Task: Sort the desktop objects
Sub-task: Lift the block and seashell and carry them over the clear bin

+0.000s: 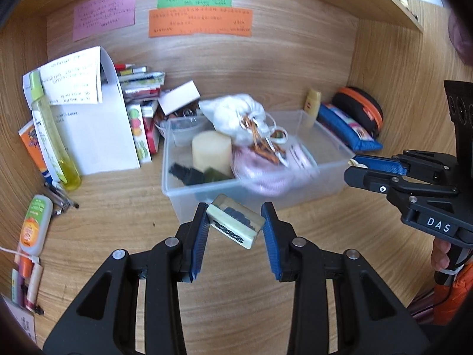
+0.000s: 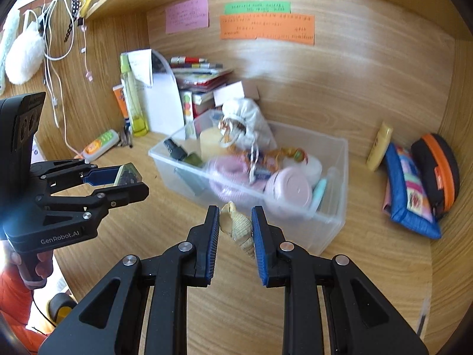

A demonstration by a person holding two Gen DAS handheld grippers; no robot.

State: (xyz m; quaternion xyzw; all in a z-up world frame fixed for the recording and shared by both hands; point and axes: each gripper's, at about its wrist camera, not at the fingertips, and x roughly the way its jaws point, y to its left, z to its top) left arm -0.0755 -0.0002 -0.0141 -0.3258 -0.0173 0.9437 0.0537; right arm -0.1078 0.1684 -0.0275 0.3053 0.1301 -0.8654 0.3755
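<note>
Three wall notes (image 1: 201, 22), one bin (image 1: 331, 159)

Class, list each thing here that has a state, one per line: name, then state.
Left gripper: shut on a small clear block.
Right gripper: shut on a seashell.
Plastic bin: lidless, crowded.
Orange-trimmed pouch: zipped.
Yellow bottle: capped, leaning.

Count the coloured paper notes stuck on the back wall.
3: a pink note at left, a green note to its right, and an orange note directly beneath the green one. None appear hidden.
</note>
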